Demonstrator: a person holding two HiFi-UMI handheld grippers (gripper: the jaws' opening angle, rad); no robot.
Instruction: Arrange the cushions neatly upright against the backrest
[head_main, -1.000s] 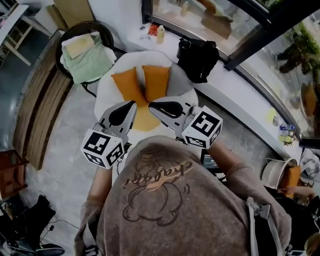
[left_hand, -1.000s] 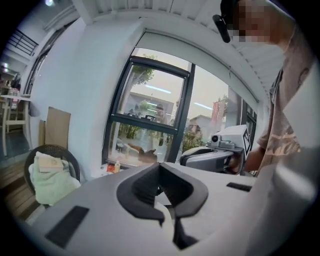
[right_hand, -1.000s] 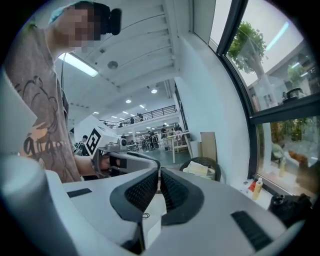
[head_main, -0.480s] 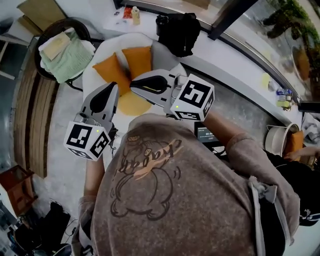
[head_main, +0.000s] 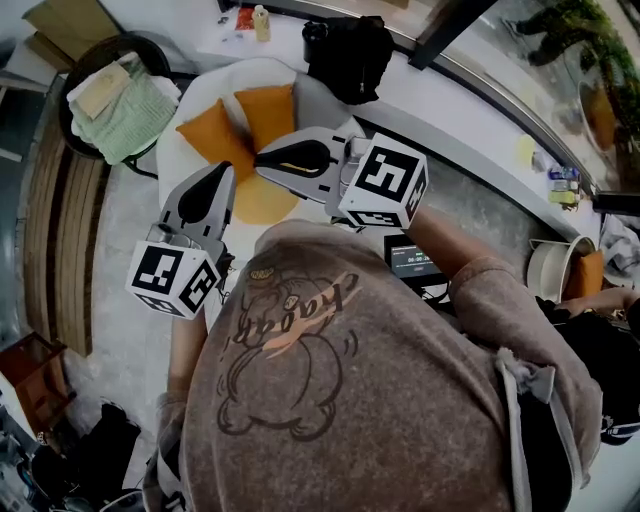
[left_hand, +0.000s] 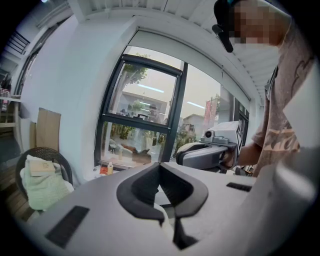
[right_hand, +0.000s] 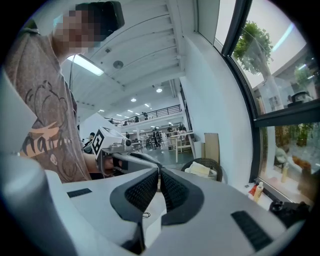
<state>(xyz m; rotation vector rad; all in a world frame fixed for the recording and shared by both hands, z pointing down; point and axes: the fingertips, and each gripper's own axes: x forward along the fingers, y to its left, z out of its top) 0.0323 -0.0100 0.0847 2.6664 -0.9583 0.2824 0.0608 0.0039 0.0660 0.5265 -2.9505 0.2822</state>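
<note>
At the upper left of the head view, a dark wicker chair (head_main: 140, 40) carries a folded green blanket (head_main: 125, 115). Just right of it stands a white armchair (head_main: 168, 160) with a rounded backrest (head_main: 318, 100).

Two orange cushions rest on this armchair, just beside each other.
- The left cushion (head_main: 212, 140) leans at a tilt.
- The right cushion (head_main: 268, 112) stands nearly upright.
- Both have their backs toward the backrest, with their lower corners close together.

A flat yellow seat pad (head_main: 262, 205) lies on the seat in front of the cushions, partly covered by the grippers.

The left gripper (head_main: 224, 172) is held over the near left part of the armchair, with its tip toward the left cushion. Its jaws are fully together, and nothing is between them.

The right gripper (head_main: 262, 162) lies across the frame centre with its tip pointing left. It is over the seat pad and near the lower edge of the cushions. Its jaws are drawn together to a thin slit, and nothing is between them. Neither gripper holds a cushion.

Along the top of the frame, a small bottle (head_main: 262, 20) stands on the white window ledge (head_main: 470, 110). A black bag (head_main: 348, 45) sits on the same ledge to the right of the bottle.

The person's printed shirt (head_main: 350, 400) fills the lower frame. A pale round container (head_main: 548, 280) stands at the right edge.
</note>
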